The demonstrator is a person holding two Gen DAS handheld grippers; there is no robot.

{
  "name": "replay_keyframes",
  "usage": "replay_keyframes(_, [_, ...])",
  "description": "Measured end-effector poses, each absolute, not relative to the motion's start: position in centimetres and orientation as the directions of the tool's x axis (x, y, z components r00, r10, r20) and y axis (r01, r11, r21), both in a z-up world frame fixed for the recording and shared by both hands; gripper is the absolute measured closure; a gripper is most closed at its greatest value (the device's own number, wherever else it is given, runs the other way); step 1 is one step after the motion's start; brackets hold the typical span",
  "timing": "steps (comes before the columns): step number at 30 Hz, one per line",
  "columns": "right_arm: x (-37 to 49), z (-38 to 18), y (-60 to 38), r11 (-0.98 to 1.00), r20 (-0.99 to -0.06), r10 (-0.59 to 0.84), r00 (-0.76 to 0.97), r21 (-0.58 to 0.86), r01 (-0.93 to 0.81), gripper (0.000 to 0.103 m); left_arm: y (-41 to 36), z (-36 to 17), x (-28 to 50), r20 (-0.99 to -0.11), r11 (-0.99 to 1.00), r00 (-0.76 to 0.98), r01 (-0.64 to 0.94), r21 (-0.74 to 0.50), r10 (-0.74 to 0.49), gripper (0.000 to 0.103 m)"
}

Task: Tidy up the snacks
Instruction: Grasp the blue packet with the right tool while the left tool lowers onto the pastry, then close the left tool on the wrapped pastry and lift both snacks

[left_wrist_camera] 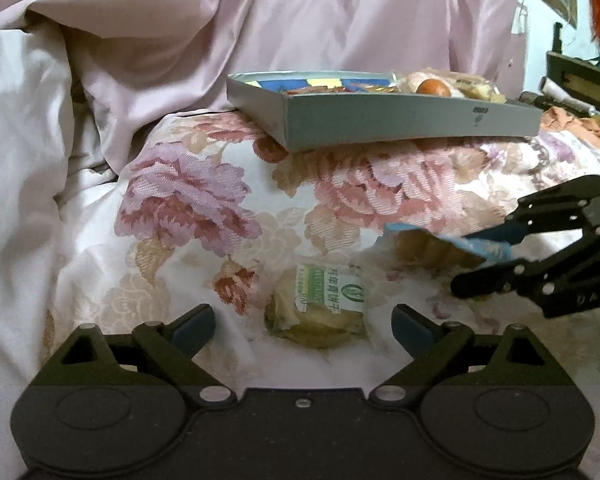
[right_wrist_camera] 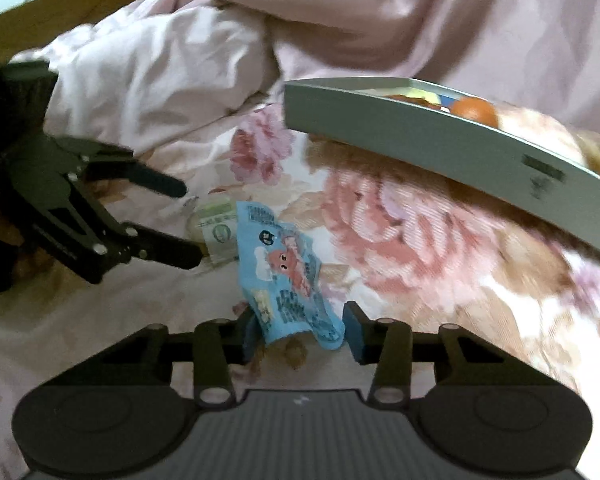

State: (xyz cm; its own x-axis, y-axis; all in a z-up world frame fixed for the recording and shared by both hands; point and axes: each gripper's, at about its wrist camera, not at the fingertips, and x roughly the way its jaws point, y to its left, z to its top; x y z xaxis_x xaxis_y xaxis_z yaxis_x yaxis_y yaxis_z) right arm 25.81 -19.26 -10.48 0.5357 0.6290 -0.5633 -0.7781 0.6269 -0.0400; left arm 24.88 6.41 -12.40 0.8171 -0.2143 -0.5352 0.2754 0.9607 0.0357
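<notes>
Right gripper point(right_wrist_camera: 305, 330) probably clamped on blue snack packet point(right_wrist_camera: 290, 268); contact blurry. Left gripper point(left_wrist_camera: 304, 320) spread wide around green-label biscuit pack point(left_wrist_camera: 320, 308), not gripping. Grey tray point(left_wrist_camera: 380, 120) beyond.

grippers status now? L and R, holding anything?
Left gripper: open, empty; green-label snack lies between its jaws, untouched.
Right gripper: jaws partly closed around blue packet; firm grip cannot be told.
</notes>
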Motion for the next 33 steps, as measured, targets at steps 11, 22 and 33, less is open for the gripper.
replay_keyframes(11, [28.4,-10.7,-18.6,0.651,-0.494,0.672,0.552,0.039,-0.758,0.05,4.2,-12.5,26.1,-0.524,0.961,0.843,0.232,0.15,-0.122,0.021])
replay_keyframes(22, [29.4,-10.9,-16.6,0.635,-0.444,0.681,0.582,-0.037,-0.771,0.044,3.5,-12.8,27.1,-0.544,0.976,0.835,0.179,0.122,-0.086,0.026])
replay_keyframes(33, [29.3,-10.5,-15.5,0.635,-0.373,0.655,0.657,-0.198,-0.747,0.032,2.2,-12.5,26.8,-0.551,0.986,0.835,0.098,0.137,-0.007,0.035])
